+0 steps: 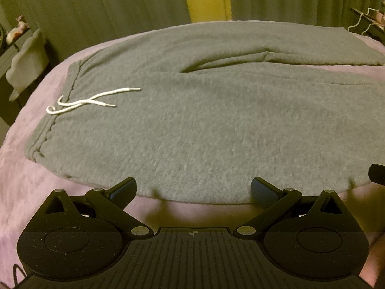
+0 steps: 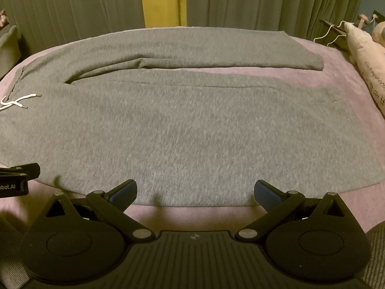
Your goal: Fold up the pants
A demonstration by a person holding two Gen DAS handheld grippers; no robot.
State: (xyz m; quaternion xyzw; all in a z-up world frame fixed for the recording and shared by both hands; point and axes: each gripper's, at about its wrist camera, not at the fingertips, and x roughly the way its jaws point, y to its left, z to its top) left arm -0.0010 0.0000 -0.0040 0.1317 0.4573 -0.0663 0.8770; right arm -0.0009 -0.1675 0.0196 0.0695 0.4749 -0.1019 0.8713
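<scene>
- Grey pants (image 1: 192, 125) flat on pink bedspread (image 1: 28, 180); white drawstring (image 1: 91, 100) at waistband, pillow (image 2: 361, 55) far right.
- Left gripper (image 1: 193, 189) and right gripper (image 2: 195, 190): jaws spread wide, holding nothing, at near hem.

Two low near-edge views, shared pants (image 1: 204, 125)

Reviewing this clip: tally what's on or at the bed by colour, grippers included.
Grey: 1, the pants
White: 1, the drawstring
Pink: 2, the bed cover and the pillow
Black: 2, the left gripper and the right gripper
Total: 6
</scene>
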